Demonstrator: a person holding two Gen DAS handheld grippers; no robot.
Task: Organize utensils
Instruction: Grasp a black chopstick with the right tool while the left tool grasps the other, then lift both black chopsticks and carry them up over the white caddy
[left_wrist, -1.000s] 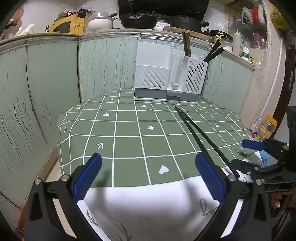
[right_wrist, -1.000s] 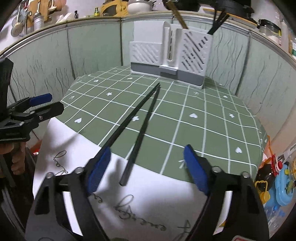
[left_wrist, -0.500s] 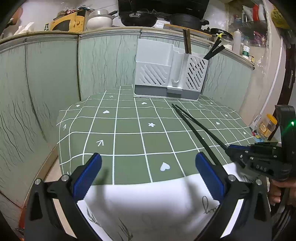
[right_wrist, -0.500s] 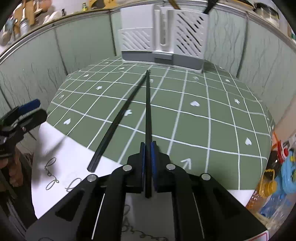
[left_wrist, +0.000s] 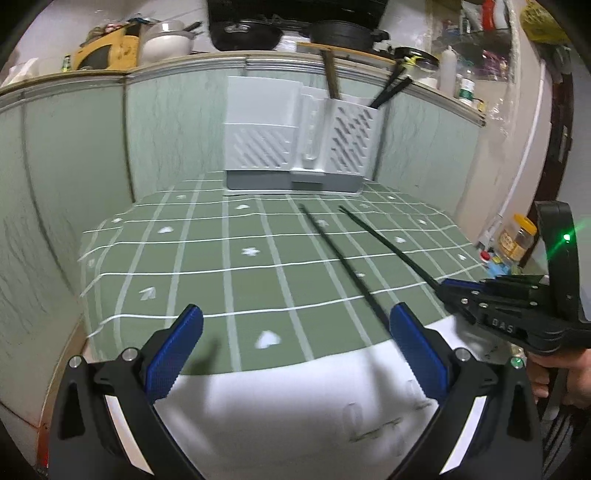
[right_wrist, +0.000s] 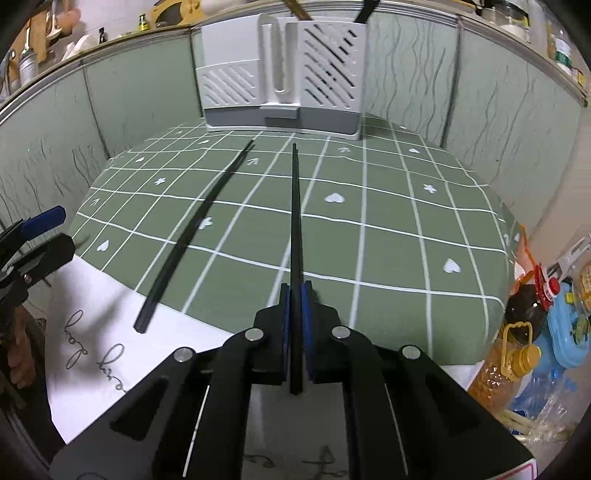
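Two black chopsticks are on the green checked tablecloth. My right gripper (right_wrist: 294, 291) is shut on the near end of one chopstick (right_wrist: 294, 206), which points toward the white utensil holder (right_wrist: 284, 74); the same grip shows at the right of the left wrist view, right gripper (left_wrist: 445, 286), held chopstick (left_wrist: 388, 247). The other chopstick (right_wrist: 192, 236) lies loose to its left, seen too as a chopstick (left_wrist: 340, 258) in the left wrist view. My left gripper (left_wrist: 291, 345) is open over the table's near edge, nothing between its blue pads. The holder (left_wrist: 299, 144) has utensils standing in its right compartment.
Green panel walls enclose the table at the back and left. A white cloth (left_wrist: 295, 406) with writing covers the near edge. Bottles and a blue container (right_wrist: 528, 332) crowd the floor at the right. Pots and jars line the ledge above the panels.
My right gripper closed on one chopstick and has swung its far tip away from the other one. The left gripper shifted slightly, still open.
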